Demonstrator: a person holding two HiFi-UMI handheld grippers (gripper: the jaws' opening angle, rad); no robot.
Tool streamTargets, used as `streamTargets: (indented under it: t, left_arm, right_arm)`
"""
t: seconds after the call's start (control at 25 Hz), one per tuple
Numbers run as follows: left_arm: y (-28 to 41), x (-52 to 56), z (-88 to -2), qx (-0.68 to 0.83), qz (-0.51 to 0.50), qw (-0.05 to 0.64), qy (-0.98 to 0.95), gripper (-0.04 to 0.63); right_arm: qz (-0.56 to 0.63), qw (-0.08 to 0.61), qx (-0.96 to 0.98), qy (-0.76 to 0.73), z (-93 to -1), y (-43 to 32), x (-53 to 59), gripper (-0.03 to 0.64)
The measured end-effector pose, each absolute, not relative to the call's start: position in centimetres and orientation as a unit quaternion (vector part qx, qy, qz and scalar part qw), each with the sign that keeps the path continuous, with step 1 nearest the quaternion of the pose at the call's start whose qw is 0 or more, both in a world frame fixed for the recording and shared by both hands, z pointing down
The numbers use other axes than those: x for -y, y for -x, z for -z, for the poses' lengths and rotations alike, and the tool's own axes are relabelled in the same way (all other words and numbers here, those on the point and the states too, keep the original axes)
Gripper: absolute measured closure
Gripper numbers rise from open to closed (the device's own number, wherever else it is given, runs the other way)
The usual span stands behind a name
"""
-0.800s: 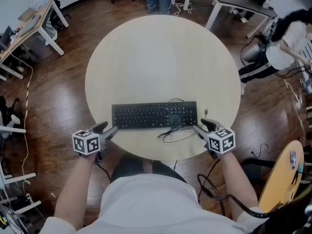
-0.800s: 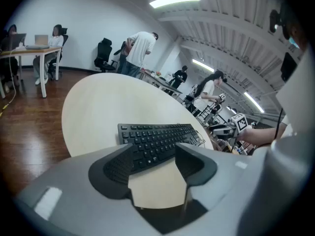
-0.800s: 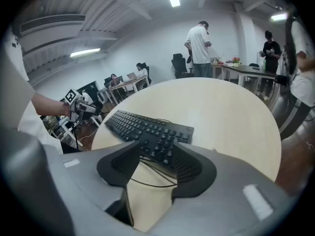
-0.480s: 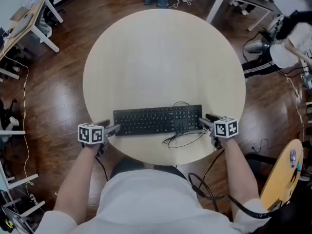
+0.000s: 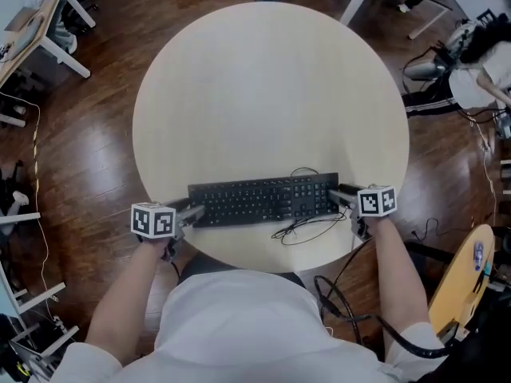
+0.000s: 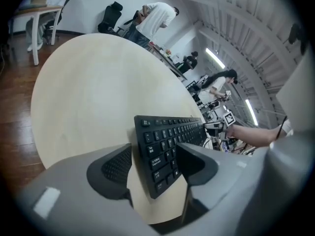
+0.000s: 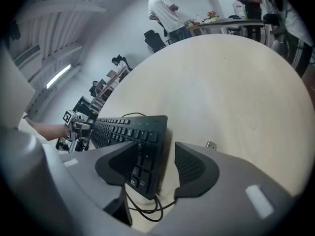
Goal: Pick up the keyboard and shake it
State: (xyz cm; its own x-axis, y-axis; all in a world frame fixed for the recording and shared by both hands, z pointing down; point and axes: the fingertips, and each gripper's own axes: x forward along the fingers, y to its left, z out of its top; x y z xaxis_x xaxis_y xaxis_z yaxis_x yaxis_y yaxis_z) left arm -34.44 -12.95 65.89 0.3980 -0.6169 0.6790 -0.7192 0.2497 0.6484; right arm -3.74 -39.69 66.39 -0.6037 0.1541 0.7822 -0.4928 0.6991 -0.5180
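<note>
A black keyboard (image 5: 263, 200) lies flat near the front edge of the round pale table (image 5: 271, 94). My left gripper (image 5: 192, 212) is at its left end and my right gripper (image 5: 339, 195) at its right end. In the left gripper view the keyboard's left end (image 6: 165, 146) sits between the jaws of the open left gripper (image 6: 155, 163), with bare table showing beside one pad. In the right gripper view the right gripper (image 7: 157, 166) stands open round the keyboard's right end (image 7: 142, 146), a gap showing at one pad.
The keyboard's black cable (image 5: 307, 228) loops on the table in front of it, and its plug (image 7: 211, 144) lies beside the right gripper. Desks, chairs and people stand around the table on the wooden floor. A yellow chair (image 5: 463, 286) is at the right.
Both grippers have moved forward from the table's front edge to the keyboard's two ends, which now sit between their jaws. The keyboard has not moved on the table.
</note>
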Motion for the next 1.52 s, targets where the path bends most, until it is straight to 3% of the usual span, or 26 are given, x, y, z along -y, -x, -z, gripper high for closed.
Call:
streamTargets:
  t: [0.08,0.12,0.16,0.44,1.04,1.24,1.52]
  left_arm:
    - [34.2,13.2,-66.0,0.548,-0.041,0.584,-0.598,0.313]
    - [34.0,13.4,-65.9,0.546,-0.032,0.59,-0.593,0.313]
    - [33.8,13.5,-65.9,0.544,-0.025,0.596,-0.591,0.306]
    - [34.1,13.8,-65.7,0.527,-0.045,0.606,-0.594,0.348]
    - [40.5,21.6,-59.9,0.598,-0.089,0.422,-0.675,0.334]
    - [41.7,23.4,-59.2,0.621,-0.109,0.358,-0.689,0.327]
    - [40.4,21.4,-60.3,0.62,-0.141,0.324,-0.7,0.321]
  right_arm:
    - [-0.381,0.44,0.809,-0.089,-66.4,4.0,39.0,0.379]
    - [-0.384,0.443,0.806,-0.08,-66.4,4.2,38.6,0.419]
    - [-0.384,0.447,0.805,-0.075,-66.4,4.5,38.4,0.391]
    - [-0.391,0.451,0.798,-0.076,-66.2,4.0,38.0,0.437]
    - [-0.115,0.397,0.9,-0.14,-60.3,7.6,41.5,0.474]
    - [-0.023,0.407,0.901,-0.15,-60.1,7.7,41.3,0.493]
    - [0.023,0.412,0.898,-0.149,-60.7,6.4,39.0,0.503]
